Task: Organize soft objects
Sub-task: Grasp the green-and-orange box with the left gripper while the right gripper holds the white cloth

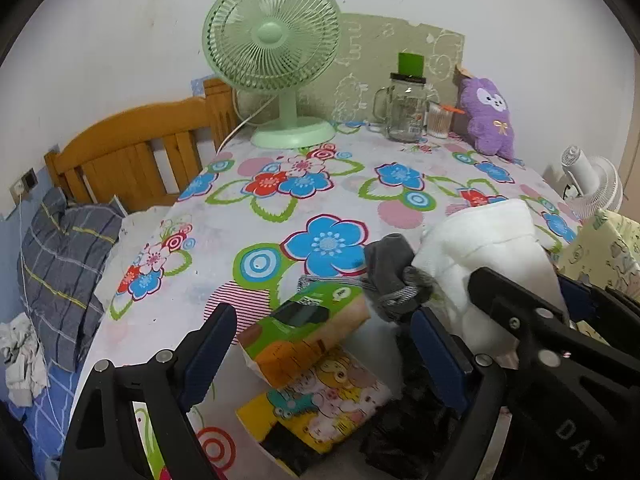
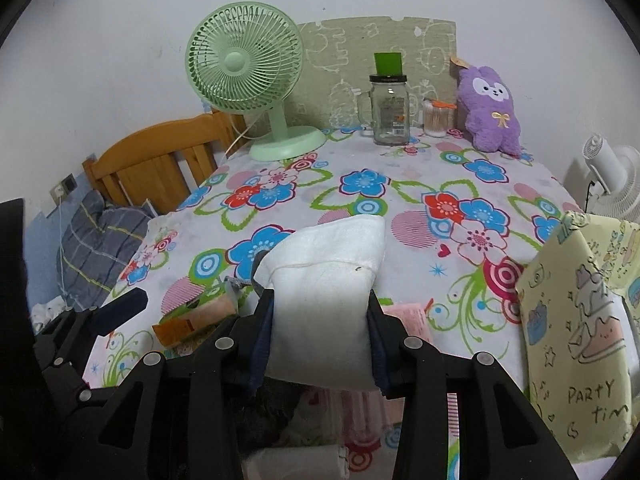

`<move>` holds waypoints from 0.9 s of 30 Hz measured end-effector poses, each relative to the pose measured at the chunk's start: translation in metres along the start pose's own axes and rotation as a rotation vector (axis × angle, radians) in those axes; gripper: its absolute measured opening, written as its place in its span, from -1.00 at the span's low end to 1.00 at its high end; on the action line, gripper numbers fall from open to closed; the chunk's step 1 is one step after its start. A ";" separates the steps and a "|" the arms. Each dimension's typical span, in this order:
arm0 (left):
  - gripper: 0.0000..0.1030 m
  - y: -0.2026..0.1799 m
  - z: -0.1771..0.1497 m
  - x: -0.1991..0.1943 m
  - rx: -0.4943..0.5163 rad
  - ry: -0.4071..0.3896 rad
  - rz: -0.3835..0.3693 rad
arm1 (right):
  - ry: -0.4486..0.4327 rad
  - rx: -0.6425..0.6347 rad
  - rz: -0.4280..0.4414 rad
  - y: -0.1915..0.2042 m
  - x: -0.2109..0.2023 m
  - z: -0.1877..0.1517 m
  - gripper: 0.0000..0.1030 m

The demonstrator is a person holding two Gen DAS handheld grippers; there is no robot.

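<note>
The right tool (image 2: 320,332) is clamped on a folded white towel (image 2: 324,280), its blue pads pressing both sides; the towel stands lifted above the flowered surface (image 2: 400,208). The left wrist view shows this same towel from the side, with a grey sock (image 1: 394,276) bunched against its left edge, touching it; the right wrist view shows only a sliver of that sock behind the towel. The left tool (image 1: 320,340) has its jaws wide apart with nothing gripped; beneath them, in its own view, a green and orange tissue pack (image 1: 304,336) lies over a cartoon-printed pack (image 1: 332,404); the right wrist view catches only the edge of the tissue pack. A pale yellow printed bag (image 2: 576,328) fills the right side of the right wrist view; the left view shows only its corner. At the back stand a green fan (image 2: 244,76), a glass jar (image 2: 390,114) and a purple plush toy (image 2: 492,110); a wooden bed frame (image 1: 132,148) shows at left.
</note>
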State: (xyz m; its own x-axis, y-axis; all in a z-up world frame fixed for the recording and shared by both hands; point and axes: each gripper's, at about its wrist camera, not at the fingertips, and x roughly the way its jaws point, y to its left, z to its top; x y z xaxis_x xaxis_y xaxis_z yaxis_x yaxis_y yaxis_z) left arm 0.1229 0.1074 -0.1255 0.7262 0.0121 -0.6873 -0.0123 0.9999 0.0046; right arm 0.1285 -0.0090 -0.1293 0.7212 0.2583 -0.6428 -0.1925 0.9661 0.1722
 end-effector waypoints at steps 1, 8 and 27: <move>0.75 0.001 0.001 0.002 -0.004 0.004 -0.005 | 0.000 0.000 -0.001 0.000 0.001 0.000 -0.14; 0.73 0.011 0.000 0.021 -0.038 0.048 -0.039 | 0.012 -0.001 -0.010 0.003 0.013 0.003 -0.15; -0.55 0.004 0.005 0.011 0.001 -0.002 0.015 | 0.016 0.007 -0.026 0.004 0.013 0.003 -0.14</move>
State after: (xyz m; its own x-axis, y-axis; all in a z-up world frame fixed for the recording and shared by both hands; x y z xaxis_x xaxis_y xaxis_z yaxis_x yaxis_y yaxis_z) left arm 0.1341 0.1117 -0.1290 0.7274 0.0268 -0.6857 -0.0222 0.9996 0.0156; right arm 0.1391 -0.0016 -0.1345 0.7148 0.2330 -0.6593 -0.1692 0.9725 0.1602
